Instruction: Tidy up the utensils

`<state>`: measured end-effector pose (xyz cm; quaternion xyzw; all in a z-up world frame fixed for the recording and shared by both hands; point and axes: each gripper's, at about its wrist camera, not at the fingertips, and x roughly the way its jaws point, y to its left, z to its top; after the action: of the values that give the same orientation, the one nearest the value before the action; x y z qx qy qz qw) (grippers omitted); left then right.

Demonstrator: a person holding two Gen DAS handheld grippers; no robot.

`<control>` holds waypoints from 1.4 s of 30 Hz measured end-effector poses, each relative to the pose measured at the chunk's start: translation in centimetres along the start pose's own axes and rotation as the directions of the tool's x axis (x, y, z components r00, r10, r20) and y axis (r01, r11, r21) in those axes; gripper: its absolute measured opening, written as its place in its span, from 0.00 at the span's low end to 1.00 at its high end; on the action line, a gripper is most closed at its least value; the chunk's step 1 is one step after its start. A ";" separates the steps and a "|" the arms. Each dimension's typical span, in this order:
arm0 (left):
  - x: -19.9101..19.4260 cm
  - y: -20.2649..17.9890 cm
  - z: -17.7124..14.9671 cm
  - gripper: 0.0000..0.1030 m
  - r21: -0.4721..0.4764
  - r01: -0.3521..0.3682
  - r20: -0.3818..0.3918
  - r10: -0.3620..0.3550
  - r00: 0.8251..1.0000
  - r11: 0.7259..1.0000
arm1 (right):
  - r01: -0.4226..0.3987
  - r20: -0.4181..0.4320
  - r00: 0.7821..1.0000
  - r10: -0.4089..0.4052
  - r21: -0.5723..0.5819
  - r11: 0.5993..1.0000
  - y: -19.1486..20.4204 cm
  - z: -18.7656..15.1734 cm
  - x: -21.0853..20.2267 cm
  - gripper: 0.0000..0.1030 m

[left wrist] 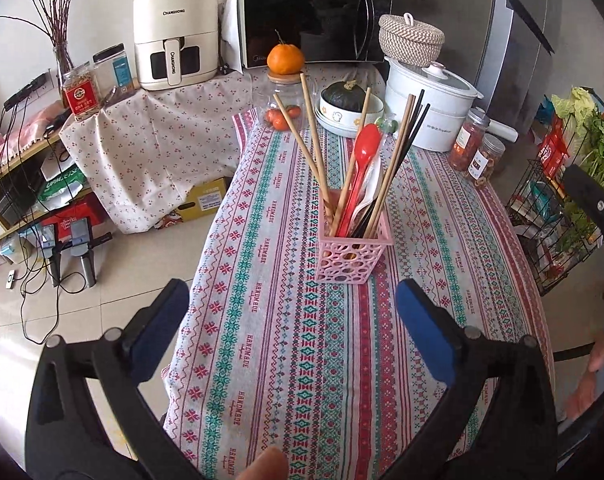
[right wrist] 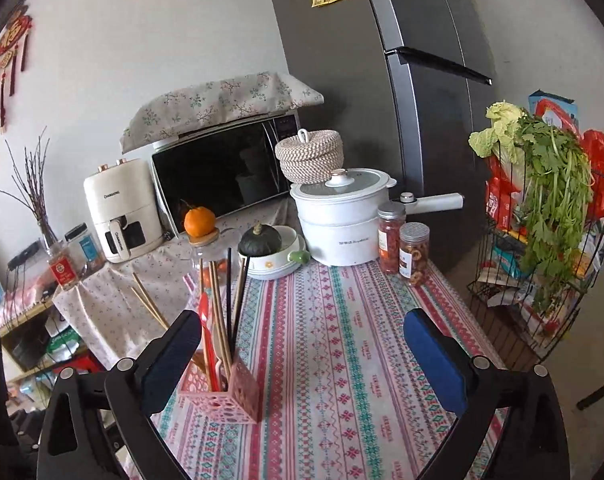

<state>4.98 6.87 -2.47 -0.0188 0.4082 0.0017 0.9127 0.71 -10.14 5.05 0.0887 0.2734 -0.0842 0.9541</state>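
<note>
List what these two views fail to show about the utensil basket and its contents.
- Lower ends of the chopsticks, red spoon and white spoon: both views, hidden inside the pink basket.
- Basket's left side: right wrist view, behind the right gripper finger.
- Exact chopstick count: overlapping sticks, cannot tell.
- Left gripper: open, nothing held.

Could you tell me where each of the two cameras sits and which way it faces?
Left wrist view: sits on the left gripper, looking down the table at the pink basket of chopsticks and a red spoon; both blue fingers, a fingertip and the right gripper's edge show.
Right wrist view: sits on the right gripper, facing the white pot and fridge; its open fingers show.
Shared: the basket, pot, microwave and orange.
</note>
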 end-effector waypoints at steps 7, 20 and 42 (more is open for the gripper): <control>-4.0 -1.6 -1.3 0.99 0.010 -0.015 0.093 0.014 0.996 1.000 | 0.033 -0.106 0.993 -0.048 -0.138 0.990 -1.2 -2.5 -4.9 1.00; -4.3 -4.0 -2.4 0.99 0.065 -0.021 0.097 0.015 0.995 0.998 | 0.043 -0.148 0.987 -0.064 -0.141 0.989 -2.2 -3.0 -5.6 1.00; -4.3 -5.3 -2.6 0.99 0.088 -0.026 0.098 0.017 0.995 0.996 | 0.029 -0.155 0.987 -0.047 -0.114 0.993 -2.8 -2.9 -5.5 1.00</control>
<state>0.32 1.52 -0.80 0.0265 0.3630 -0.0058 0.9314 -5.89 -11.58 5.27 0.0363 0.3537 -0.0798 0.9312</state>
